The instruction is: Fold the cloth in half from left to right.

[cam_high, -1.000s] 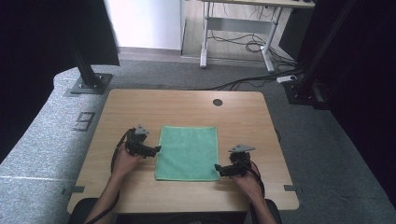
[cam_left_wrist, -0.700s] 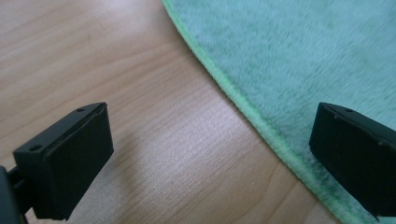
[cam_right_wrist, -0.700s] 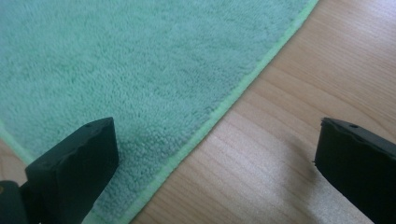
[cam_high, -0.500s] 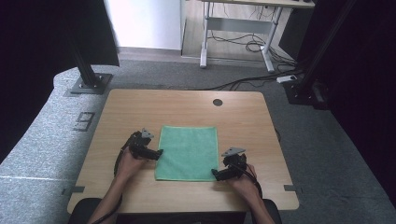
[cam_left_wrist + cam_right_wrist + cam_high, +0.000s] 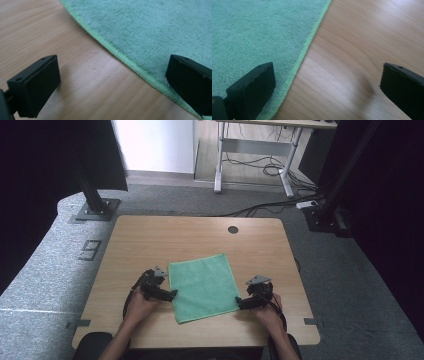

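A green cloth lies flat on the wooden table, slightly turned. My left gripper is open at the cloth's left edge near the front corner. In the left gripper view the left gripper straddles the hem of the cloth, one jaw over wood, the other over fabric. My right gripper is open at the cloth's right edge near the front corner. Seen in the right gripper view, the right gripper straddles the hem of the cloth the same way. Nothing is held.
A round cable hole sits near the table's far edge. Black stand posts rise beyond the table's far left and far right. A white desk frame with cables stands on the floor behind.
Both grippers have moved inward and toward the near edge, from beside the cloth to its left and right hems near the front corners. The cloth has not moved.
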